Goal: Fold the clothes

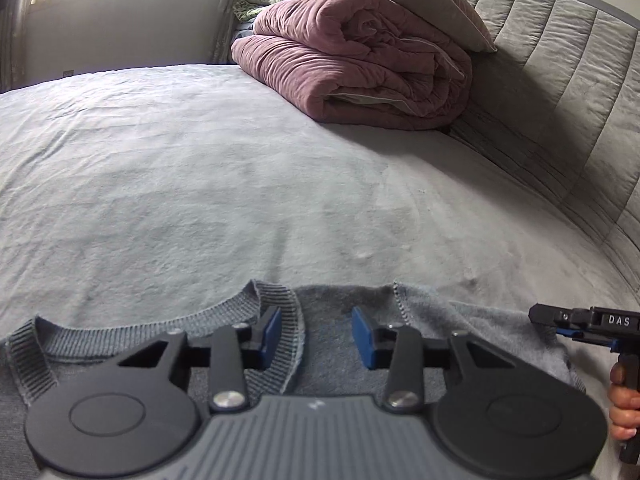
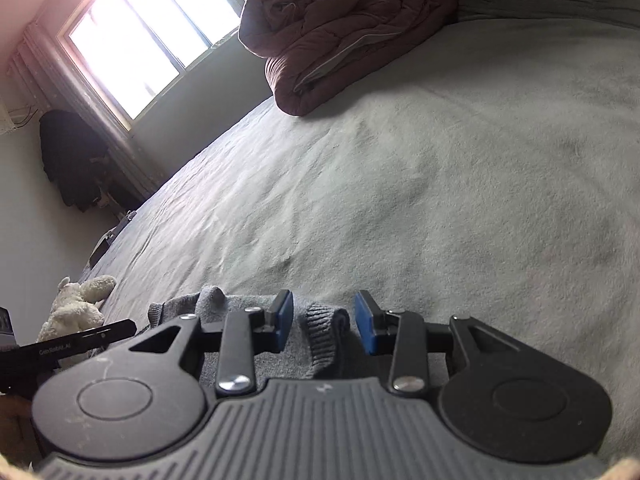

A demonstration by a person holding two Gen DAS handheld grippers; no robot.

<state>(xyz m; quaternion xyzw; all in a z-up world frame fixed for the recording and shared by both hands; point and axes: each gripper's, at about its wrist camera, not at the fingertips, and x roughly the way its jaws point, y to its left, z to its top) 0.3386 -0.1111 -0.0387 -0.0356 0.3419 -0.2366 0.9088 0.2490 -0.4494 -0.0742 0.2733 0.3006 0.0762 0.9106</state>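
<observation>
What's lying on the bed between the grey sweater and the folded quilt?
Nothing: in both wrist views only bare bed sheet stretches from the grey sweater to the folded quilt.

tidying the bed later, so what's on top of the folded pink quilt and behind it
A grey pillow lies on top of the pink quilt, leaning on the padded headboard. Behind the quilt some patterned fabric peeks out; the rest is covered.

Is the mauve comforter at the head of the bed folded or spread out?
Folded. The mauve comforter sits as a thick layered bundle with a rounded fold edge, against the headboard, under a pillow.
</observation>
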